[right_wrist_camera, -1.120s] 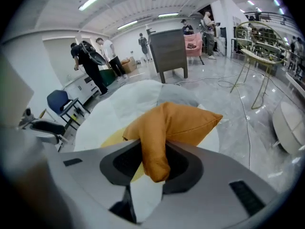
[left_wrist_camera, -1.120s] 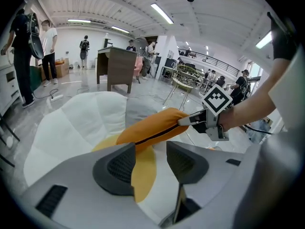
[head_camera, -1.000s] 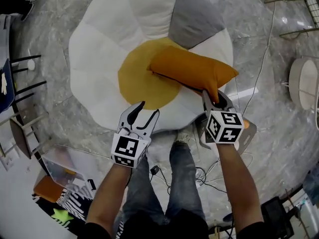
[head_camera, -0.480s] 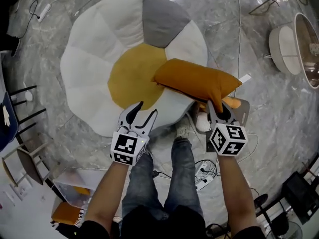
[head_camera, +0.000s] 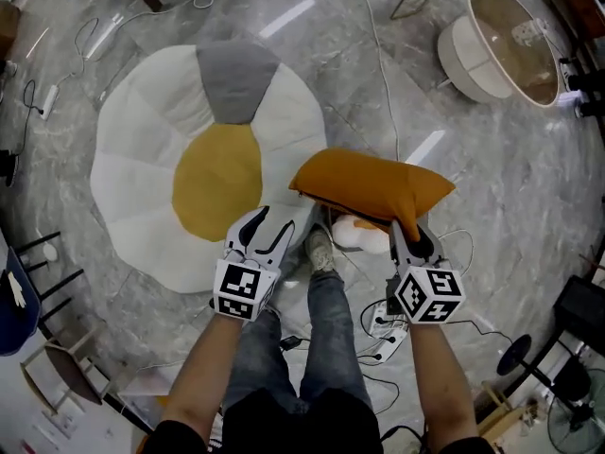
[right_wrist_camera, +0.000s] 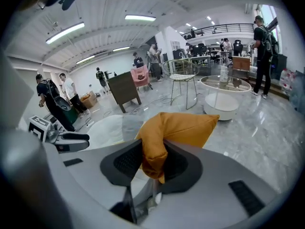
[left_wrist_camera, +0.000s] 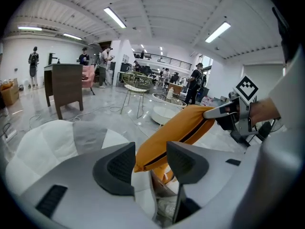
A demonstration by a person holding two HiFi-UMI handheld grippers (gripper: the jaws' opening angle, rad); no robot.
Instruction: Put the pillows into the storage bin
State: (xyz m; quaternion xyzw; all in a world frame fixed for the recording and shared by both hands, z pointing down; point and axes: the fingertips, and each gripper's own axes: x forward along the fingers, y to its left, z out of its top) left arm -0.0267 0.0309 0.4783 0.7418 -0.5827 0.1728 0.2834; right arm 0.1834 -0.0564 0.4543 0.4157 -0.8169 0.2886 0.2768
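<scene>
Currently right claw (head_camera: 410, 238) pinches a corner of the orange pillow (head_camera: 367, 183); left claw (head_camera: 266, 231) spread, pillow ahead to its right.

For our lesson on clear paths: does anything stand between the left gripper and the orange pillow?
Nothing visible does. The left gripper is open and empty; the orange pillow, pinched at one corner by the right gripper, hangs beyond its jaws.

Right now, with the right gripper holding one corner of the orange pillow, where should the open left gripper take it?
The free corner at the left end of the pillow, coming from where the left gripper is. The pillow sticks out sideways from the right gripper, so that tapered corner lies nearest and looks thin enough to pinch.
</scene>
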